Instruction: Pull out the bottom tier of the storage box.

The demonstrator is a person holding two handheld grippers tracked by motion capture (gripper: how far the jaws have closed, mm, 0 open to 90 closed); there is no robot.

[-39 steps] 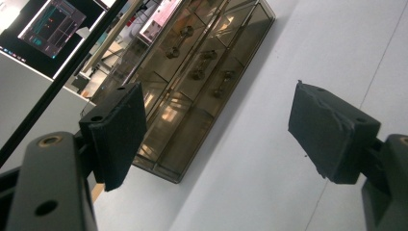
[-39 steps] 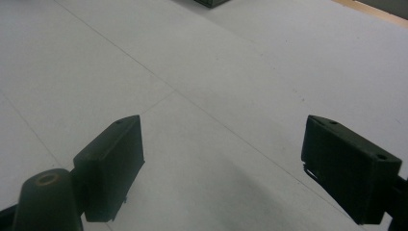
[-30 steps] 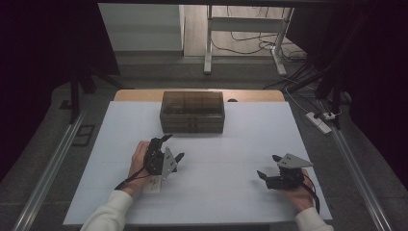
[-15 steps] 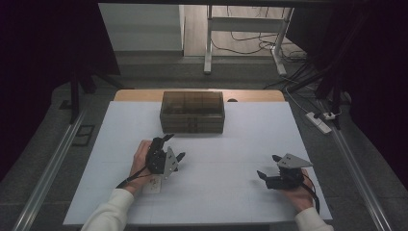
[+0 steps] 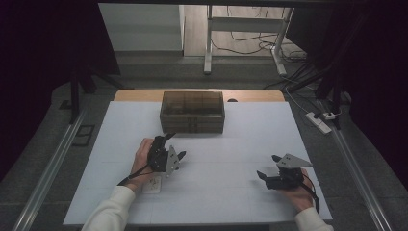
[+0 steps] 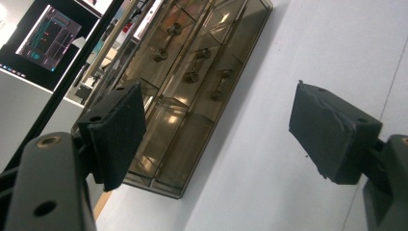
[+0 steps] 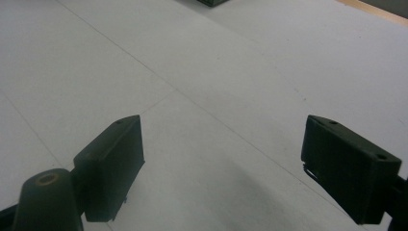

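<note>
drawer box (image 5: 192, 111) | smoky translucent, drawers shut | upright, table's far edge, centre

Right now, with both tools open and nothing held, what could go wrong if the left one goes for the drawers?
1. The left tool views the smoky translucent plastic drawer box tilted; its small knob handles sit close together, so it might pinch the wrong one.
2. The box stands loose on the white table cover, with the right tool far off, so pulling may drag it.
</note>
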